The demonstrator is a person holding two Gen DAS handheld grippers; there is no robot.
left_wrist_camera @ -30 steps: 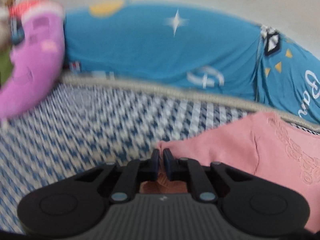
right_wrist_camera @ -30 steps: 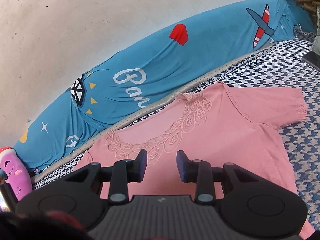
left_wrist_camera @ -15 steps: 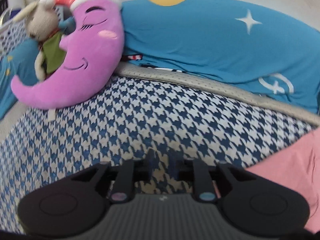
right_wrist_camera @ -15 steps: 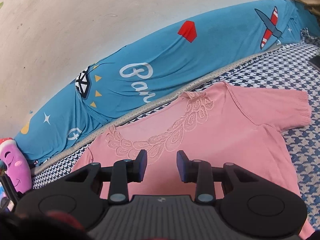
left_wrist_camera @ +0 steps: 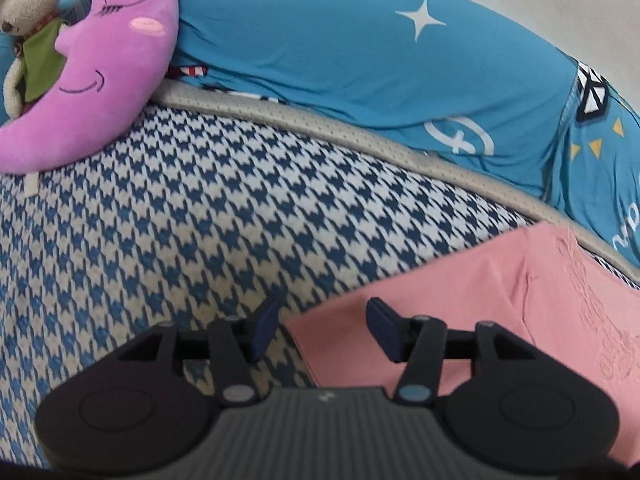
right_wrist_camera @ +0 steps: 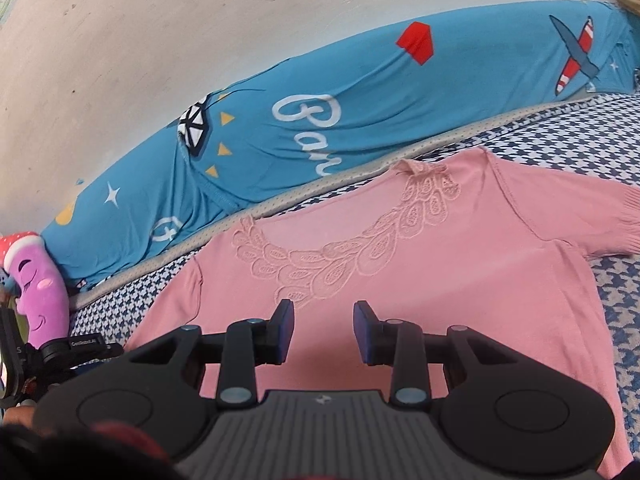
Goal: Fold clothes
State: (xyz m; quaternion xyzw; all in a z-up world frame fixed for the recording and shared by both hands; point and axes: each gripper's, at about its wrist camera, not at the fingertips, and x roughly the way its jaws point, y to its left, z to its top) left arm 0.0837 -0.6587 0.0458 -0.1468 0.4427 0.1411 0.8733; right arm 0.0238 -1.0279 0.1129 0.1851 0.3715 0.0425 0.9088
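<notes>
A moon plush [left_wrist_camera: 92, 80] lies at far left on the checked sheet [left_wrist_camera: 160, 220]. The left gripper [left_wrist_camera: 322, 330] hangs spread and empty over the pink top's [right_wrist_camera: 420, 280] folded left edge. The right gripper [right_wrist_camera: 324, 332], also spread and empty, hovers above the top's middle, which lies flat on the sheet.

I see a pink short-sleeved knit top [right_wrist_camera: 420, 280] with a lace leaf pattern around its neckline, lying flat and face up on the blue-and-white houndstooth bed cover [left_wrist_camera: 200, 216]. Its neckline points toward the wall side. One ribbed-cuff sleeve spreads out to the right; the left sleeve is folded in over the body, giving a straight edge.
</notes>
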